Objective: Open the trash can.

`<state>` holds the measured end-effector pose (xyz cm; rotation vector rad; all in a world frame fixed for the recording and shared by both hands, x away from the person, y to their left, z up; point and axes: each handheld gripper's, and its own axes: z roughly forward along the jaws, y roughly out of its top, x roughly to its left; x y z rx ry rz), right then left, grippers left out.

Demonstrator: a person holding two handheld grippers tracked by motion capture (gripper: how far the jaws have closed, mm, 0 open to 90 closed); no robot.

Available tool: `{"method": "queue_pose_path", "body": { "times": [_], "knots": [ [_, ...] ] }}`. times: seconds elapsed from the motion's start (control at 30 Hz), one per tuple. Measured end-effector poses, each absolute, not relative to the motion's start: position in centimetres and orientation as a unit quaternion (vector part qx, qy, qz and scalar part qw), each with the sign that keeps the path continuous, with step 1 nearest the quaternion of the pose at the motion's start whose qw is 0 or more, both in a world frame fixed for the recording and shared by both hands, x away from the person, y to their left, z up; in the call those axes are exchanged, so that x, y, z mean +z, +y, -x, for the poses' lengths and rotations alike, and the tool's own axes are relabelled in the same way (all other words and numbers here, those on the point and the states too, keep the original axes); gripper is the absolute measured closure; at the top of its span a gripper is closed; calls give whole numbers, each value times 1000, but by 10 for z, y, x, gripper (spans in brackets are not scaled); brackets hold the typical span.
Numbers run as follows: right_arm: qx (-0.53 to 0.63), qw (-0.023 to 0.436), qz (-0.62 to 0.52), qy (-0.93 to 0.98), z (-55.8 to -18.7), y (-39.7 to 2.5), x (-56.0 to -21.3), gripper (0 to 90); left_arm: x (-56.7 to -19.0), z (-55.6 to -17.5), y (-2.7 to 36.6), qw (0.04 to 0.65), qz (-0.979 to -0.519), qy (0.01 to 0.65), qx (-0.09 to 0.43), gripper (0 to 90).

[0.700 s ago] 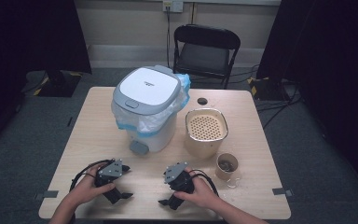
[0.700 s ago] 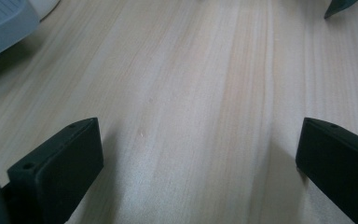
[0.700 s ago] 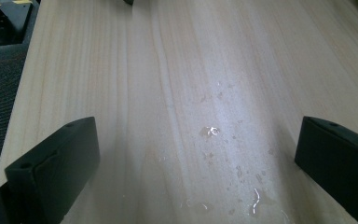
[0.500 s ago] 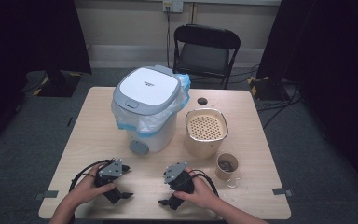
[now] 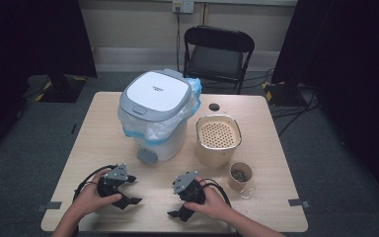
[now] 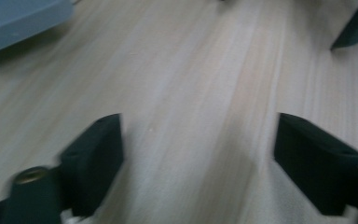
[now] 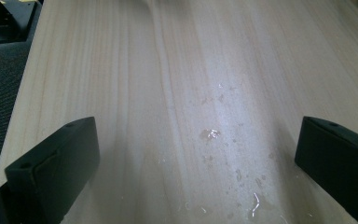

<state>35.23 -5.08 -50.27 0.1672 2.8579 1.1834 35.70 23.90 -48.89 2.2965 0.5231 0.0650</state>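
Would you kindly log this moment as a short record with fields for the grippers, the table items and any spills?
left gripper: open, nothing between its jaws, near the table's front edge
right gripper: open, nothing between its jaws, near the front edge
table: light wood
lidded bin: white lid shut, plastic liner bunched around its rim
beige strainer pot: right of the bin, perforated insert inside
small cup: in front of the pot, dark contents
spill: droplets on the wood ahead of the right gripper
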Motion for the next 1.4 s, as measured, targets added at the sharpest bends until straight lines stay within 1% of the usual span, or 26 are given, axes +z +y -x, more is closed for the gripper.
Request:
{"method": "queue_pose_path", "body": {
  "times": [0.03, 0.07, 0.13, 0.17, 0.27, 0.47, 0.8, 0.97, 1.4],
  "knots": [
    [382, 22, -54, 922, -352, -51, -503, 0, -486, -358, 240, 382, -900, 207, 27, 167],
    [381, 22, -55, 923, -352, -51, -503, 0, -484, -358, 241, 385, -898, 213, 27, 197],
    [381, 22, -55, 923, -352, -51, -503, 0, -476, -359, 242, 397, -889, 226, 18, 152],
    [382, 22, -54, 922, -352, -51, -503, 0, -472, -360, 242, 400, -887, 231, 18, 165],
    [382, 22, -54, 922, -352, -51, -503, 0, -462, -361, 242, 406, -881, 243, 22, 161],
    [381, 22, -55, 923, -352, -51, -503, 0, -449, -360, 243, 395, -877, 274, 12, 168],
    [382, 22, -54, 922, -352, -51, -503, 0, -416, -362, 249, 395, -866, 305, 11, 226],
    [381, 22, -55, 923, -352, -51, -503, 0, -399, -365, 249, 389, -867, 311, 20, 254],
    [383, 24, -53, 922, -352, -51, -503, 0, -370, -373, 245, 387, -867, 311, 30, 297]
  ]
}}
